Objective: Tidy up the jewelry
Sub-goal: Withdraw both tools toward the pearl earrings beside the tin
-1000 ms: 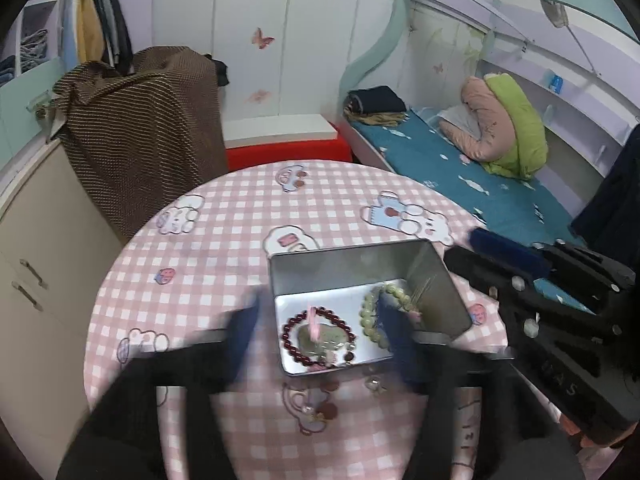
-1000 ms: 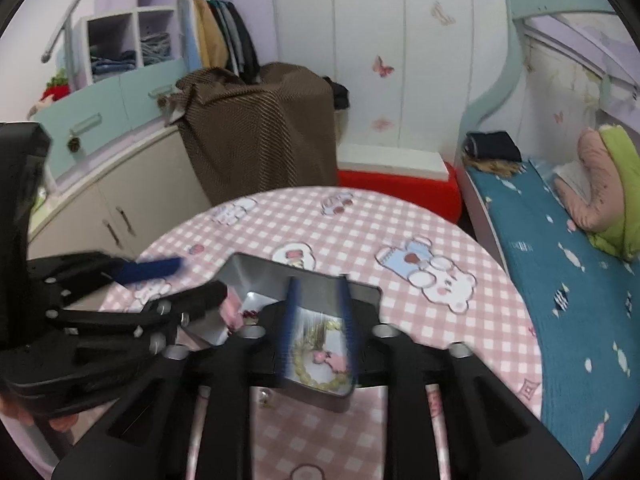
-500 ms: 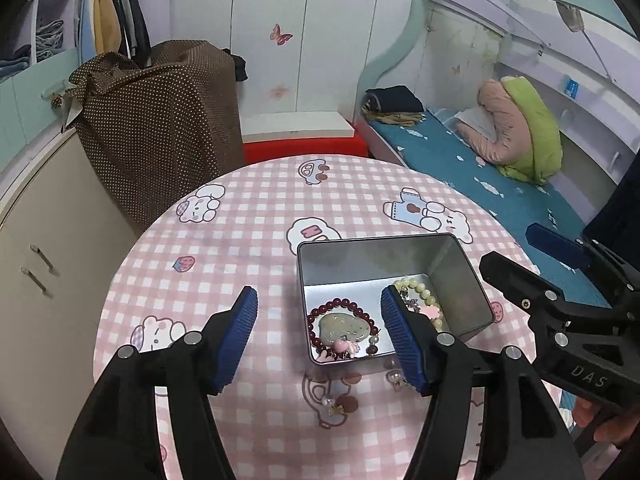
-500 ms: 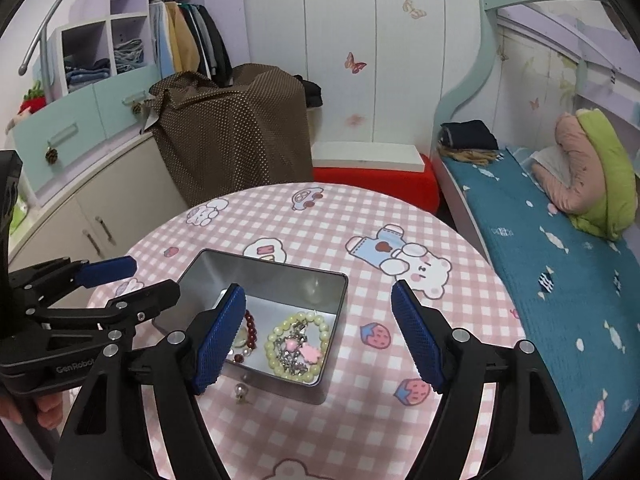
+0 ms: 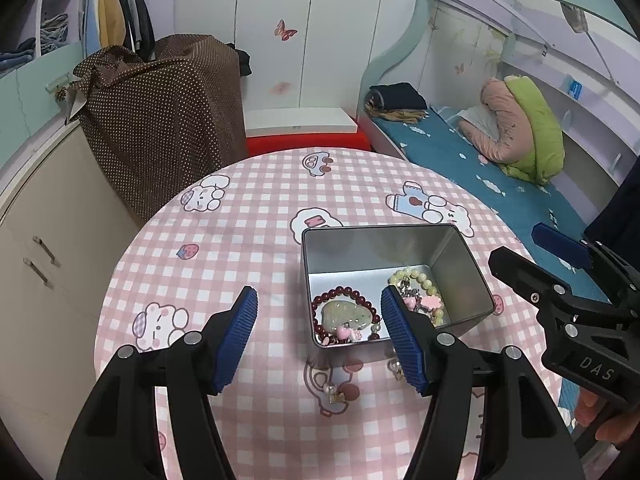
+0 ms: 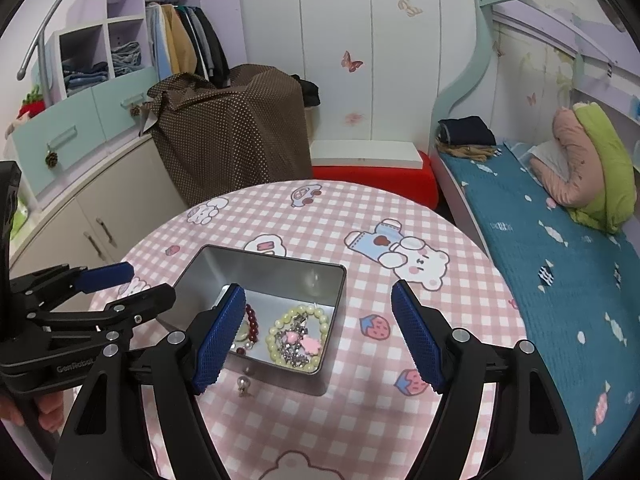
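Sat in the open metal tin (image 5: 394, 280) on the pink-checked worktop (image 5: 240, 240): a dark red bead bracelet (image 5: 344, 312) and a pale green bead bracelet (image 6: 298, 338). Lay outside, just beside the tin's near wall: a small pearl earring (image 6: 243, 385). Hovered wide open and empty: left gripper (image 5: 318, 338), right gripper (image 6: 318, 334).

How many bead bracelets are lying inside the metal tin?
2. The dark red bracelet lies in the left part of the tin, the pale green bracelet in the right part. Others may be hidden behind the tool fingers.
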The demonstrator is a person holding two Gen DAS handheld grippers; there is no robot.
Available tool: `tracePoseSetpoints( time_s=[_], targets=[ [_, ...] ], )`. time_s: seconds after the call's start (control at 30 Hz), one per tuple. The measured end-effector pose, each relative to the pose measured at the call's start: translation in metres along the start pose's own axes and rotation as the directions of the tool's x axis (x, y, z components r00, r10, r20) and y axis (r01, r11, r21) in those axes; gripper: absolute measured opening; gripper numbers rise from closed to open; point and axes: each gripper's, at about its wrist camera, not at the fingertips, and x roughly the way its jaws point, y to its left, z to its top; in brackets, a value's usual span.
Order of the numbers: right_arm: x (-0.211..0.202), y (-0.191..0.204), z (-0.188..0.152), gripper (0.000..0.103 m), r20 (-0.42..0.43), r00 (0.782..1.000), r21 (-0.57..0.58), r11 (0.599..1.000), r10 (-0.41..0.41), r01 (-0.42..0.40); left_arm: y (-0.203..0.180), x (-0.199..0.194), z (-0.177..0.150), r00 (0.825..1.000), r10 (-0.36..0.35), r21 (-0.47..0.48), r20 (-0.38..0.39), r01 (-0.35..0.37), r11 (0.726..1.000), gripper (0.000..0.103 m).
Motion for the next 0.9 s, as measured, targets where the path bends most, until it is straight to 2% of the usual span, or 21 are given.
tracePoseSetpoints(
  time_s=[0.47, 0.67, 0.9],
  targets=[
    [-0.01, 0.005, -0.016, 0.073, -0.008, 1.0, 0.012, 1.0, 0.028, -0.027, 0.006, -0.009, -0.022, 1.0, 0.006, -0.017, -0.014, -0.006, 1.0, 0.066],
    [-0.009, 0.017, -0.032, 0.073, -0.039, 0.999, -0.002, 0.999, 0.037, -0.037, 0.012, -0.008, -0.036, 0.999, 0.005, -0.03, -0.043, -0.007, 1.0, 0.066],
    [0.0, 0.027, -0.05, 0.073, -0.103, 0.991, -0.008, 0.996, 0.088, -0.089, 0.026, -0.001, -0.056, 0.996, 0.016, -0.072, -0.092, -0.023, 0.997, 0.066]
  ],
)
